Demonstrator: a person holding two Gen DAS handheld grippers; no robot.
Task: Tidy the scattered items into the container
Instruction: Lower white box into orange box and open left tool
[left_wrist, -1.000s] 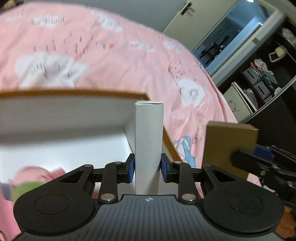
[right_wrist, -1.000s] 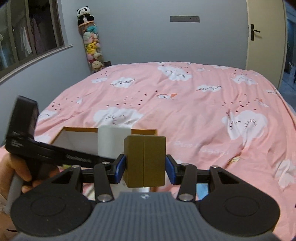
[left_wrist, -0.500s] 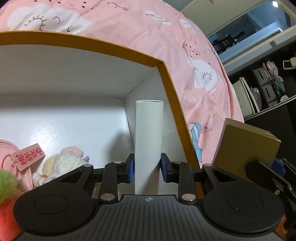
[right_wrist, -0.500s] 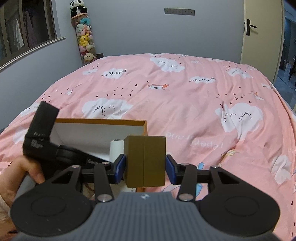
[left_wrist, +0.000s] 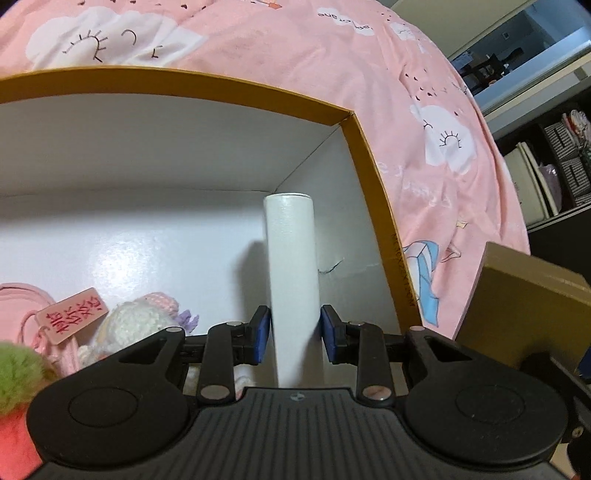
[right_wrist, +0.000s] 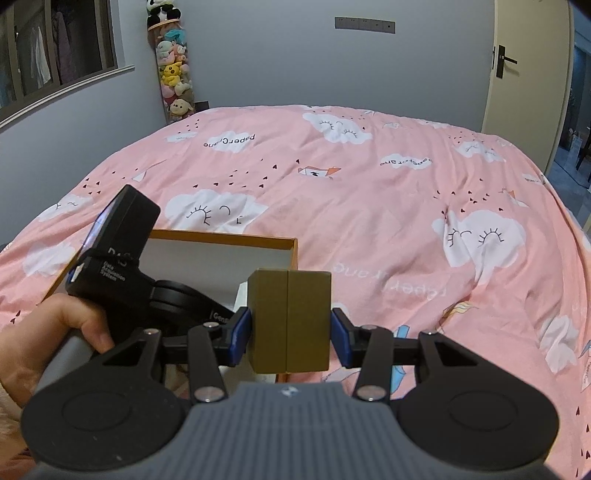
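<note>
My left gripper (left_wrist: 295, 334) is shut on a white tube-shaped box (left_wrist: 291, 266) and holds it inside the open box with orange rim (left_wrist: 365, 155), near its right wall and far right corner. My right gripper (right_wrist: 290, 332) is shut on a brown cardboard box (right_wrist: 290, 317), held above the bed just right of the orange-rimmed box (right_wrist: 291, 243). The brown box also shows at the right edge of the left wrist view (left_wrist: 524, 302). The left gripper body (right_wrist: 122, 266) and a hand show in the right wrist view.
Inside the box at left lie a white knitted toy (left_wrist: 136, 321), a pink item with a red tag (left_wrist: 72, 315) and a green fluffy thing (left_wrist: 18, 373). The pink cloud-print bedspread (right_wrist: 369, 206) spreads all around. Shelves (left_wrist: 554, 158) stand at the right.
My left gripper has gone down into the box with the white tube, so the box interior now fills the view. My right gripper keeps the brown box, drawn slightly nearer the box's right side.
</note>
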